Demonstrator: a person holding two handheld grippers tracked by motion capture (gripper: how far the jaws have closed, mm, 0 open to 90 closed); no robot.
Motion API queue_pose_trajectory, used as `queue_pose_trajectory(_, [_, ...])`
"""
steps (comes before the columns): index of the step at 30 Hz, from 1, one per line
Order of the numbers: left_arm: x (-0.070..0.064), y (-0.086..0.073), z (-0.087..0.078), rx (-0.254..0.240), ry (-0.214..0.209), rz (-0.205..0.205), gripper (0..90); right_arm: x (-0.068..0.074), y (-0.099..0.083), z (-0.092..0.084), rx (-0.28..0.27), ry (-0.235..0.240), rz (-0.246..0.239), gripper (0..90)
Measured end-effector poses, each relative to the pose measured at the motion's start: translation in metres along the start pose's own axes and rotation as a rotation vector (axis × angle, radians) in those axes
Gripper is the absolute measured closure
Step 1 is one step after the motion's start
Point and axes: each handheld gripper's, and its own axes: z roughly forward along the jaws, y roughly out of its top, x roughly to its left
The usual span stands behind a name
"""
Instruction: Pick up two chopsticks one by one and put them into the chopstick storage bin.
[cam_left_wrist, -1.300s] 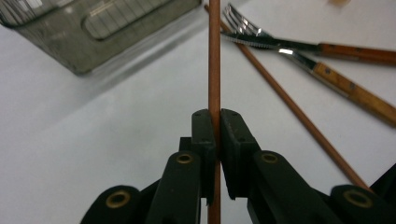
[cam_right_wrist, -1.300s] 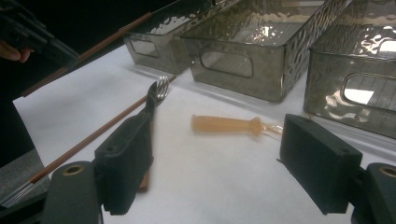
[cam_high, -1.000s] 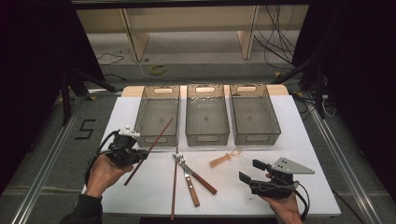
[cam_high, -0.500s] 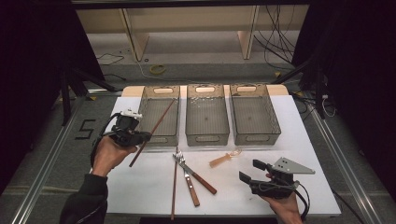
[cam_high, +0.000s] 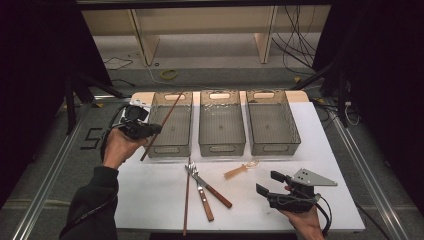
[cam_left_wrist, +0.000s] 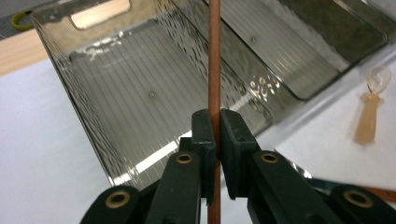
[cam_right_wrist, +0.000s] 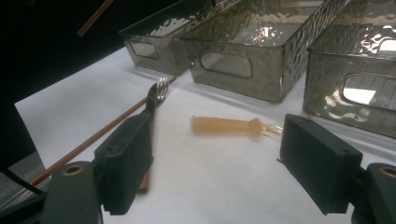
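Observation:
My left gripper (cam_high: 145, 129) is shut on a thin brown chopstick (cam_high: 167, 115) and holds it slanted above the left grey bin (cam_high: 170, 148). In the left gripper view the chopstick (cam_left_wrist: 214, 56) runs straight up between the closed jaws (cam_left_wrist: 217, 126), over the bin's ribbed floor (cam_left_wrist: 140, 93). My right gripper (cam_high: 272, 184) rests open near the table's front right with nothing between its jaws (cam_right_wrist: 219, 133). Ahead of it lies a translucent orange spoon (cam_right_wrist: 224, 125), seen from above (cam_high: 241, 170) mid-table.
A middle bin (cam_high: 221, 148) and a right bin (cam_high: 272, 148) stand beside the left one, all three without contents. A second chopstick (cam_high: 186, 200) and two wooden-handled forks (cam_high: 202, 187) lie front centre on the white table (cam_high: 150, 200).
My left gripper has carried the chopstick up from the table's left side and away from the person, to over the left bin. The right gripper has stayed still.

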Motion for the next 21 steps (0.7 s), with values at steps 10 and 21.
queue_pose_trajectory(10, [0.02, 0.02, 0.023, -0.04, 0.022, -0.005, 84.0, -0.001, 0.0, 0.0, -0.002, 0.004, -0.001, 26.0])
queue_pose_trajectory(21, [0.038, 0.03, 0.051, -0.05, 0.065, -0.042, 84.0, -0.001, -0.001, 0.001, 0.001, 0.013, 0.003, 26.0])
